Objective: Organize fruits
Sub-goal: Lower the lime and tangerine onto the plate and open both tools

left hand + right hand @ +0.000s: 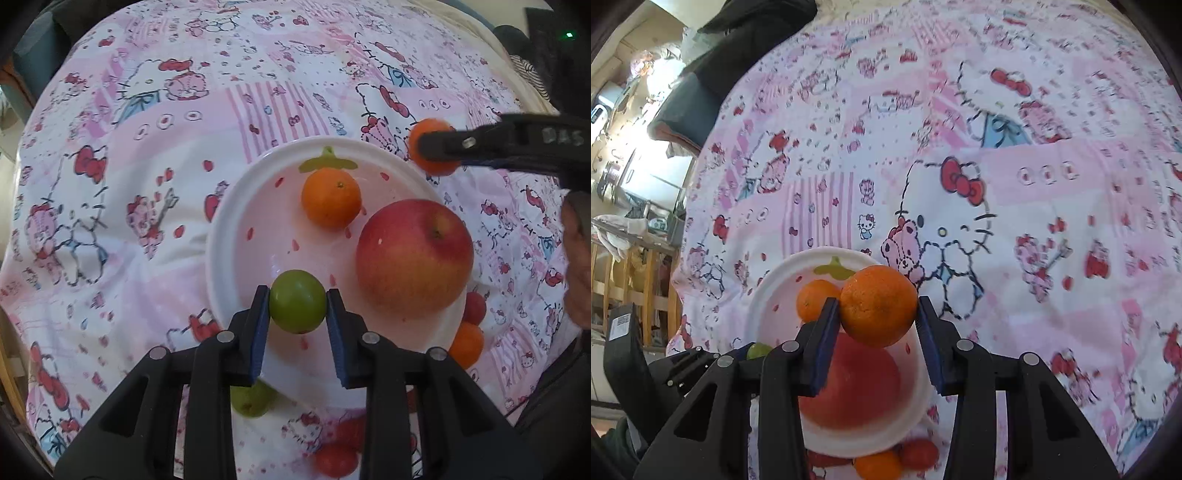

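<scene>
Here we see the left gripper (297, 302) over the plate (236, 206) gripping a green fruit (297, 301), right gripper (879, 312) clamping an orange (879, 306) — on the plate one apple (413, 254), one small orange (331, 197).

— What sort of place is this looking like?

— A home. A pink cartoon-cat cloth (960, 166) is covering the surface, a wooden railing (635, 291) is standing at the left, and household clutter (624, 110) is sitting on sunlit shelves beyond it.
</scene>
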`<act>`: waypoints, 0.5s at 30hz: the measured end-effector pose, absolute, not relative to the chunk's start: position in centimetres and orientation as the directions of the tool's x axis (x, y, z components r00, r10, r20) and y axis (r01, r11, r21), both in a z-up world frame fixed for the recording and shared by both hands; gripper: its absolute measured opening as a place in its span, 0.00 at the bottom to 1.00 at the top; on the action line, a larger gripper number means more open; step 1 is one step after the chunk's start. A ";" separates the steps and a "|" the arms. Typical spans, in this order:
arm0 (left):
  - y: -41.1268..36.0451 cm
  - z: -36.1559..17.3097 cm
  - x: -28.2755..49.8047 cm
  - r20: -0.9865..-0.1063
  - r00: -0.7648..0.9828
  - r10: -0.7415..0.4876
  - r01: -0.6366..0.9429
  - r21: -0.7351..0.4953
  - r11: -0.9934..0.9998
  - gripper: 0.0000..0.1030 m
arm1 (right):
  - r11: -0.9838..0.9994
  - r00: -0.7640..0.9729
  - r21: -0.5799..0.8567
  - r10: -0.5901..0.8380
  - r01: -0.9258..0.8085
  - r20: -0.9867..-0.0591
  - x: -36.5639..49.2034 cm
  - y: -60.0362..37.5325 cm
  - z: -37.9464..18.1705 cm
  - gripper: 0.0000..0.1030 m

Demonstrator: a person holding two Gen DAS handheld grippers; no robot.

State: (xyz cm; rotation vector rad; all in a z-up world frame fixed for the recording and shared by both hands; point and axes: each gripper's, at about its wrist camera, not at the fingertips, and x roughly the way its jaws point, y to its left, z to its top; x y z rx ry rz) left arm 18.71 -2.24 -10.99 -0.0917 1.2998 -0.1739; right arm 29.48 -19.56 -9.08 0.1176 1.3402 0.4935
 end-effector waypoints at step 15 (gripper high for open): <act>-2.4 -12.4 19.8 -0.961 0.216 -0.172 0.075 -0.159 0.984 0.26 | 0.879 0.071 0.352 0.393 -0.323 -0.917 29.8 -17.1 -12.6 0.44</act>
